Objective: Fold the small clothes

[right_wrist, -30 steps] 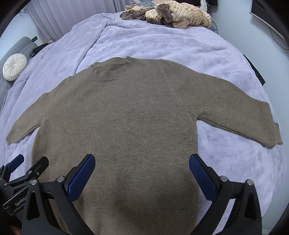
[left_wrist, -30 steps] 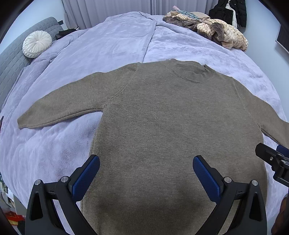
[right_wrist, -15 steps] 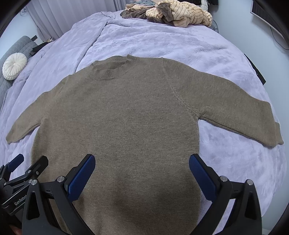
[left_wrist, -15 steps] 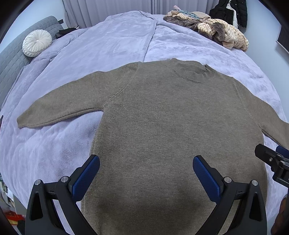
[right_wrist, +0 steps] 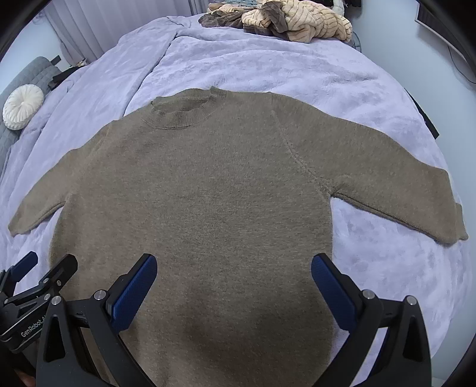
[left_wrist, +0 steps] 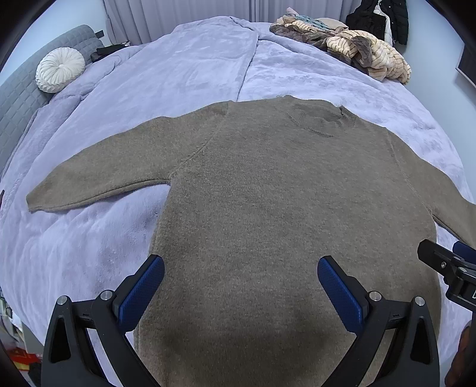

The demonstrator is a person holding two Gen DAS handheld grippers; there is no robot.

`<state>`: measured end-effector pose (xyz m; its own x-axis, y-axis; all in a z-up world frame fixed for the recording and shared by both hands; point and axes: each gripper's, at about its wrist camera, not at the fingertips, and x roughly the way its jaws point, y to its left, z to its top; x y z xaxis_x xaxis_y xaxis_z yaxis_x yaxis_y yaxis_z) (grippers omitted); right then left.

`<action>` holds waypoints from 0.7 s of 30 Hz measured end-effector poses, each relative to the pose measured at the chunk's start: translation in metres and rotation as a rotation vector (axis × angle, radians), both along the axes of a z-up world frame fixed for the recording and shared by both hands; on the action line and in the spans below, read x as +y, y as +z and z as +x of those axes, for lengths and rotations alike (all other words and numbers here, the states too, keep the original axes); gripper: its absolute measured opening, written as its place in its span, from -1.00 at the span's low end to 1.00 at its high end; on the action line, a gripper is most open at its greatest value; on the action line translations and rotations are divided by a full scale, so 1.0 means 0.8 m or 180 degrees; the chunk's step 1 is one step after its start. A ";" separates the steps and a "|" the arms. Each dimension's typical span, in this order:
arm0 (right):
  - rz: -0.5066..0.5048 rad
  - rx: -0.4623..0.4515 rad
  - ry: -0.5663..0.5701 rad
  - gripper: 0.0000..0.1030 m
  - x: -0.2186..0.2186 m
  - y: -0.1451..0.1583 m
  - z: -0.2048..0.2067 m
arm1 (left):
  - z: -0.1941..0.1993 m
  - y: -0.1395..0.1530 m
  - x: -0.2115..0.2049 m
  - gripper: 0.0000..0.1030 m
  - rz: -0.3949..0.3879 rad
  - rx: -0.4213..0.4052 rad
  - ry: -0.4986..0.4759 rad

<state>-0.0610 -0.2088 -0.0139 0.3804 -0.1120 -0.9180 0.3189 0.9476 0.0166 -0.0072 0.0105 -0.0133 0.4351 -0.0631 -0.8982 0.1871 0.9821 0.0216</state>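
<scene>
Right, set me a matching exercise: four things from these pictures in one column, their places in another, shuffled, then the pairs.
Things:
1. brown sweater
2. round white cushion
3. heap of clothes
4. left gripper

Places:
A. far end of the bed
B. against the grey headboard
C. spread flat in the middle of the bed, sleeves out
D. over the sweater's bottom part, jaws wide apart

Pairs: 1-C, 2-B, 3-A, 4-D
</scene>
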 end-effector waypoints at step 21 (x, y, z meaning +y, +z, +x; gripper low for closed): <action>0.0107 0.0084 -0.0108 1.00 0.000 -0.017 0.027 | 0.043 -0.015 0.008 1.00 -0.0047 0.0169 -0.0089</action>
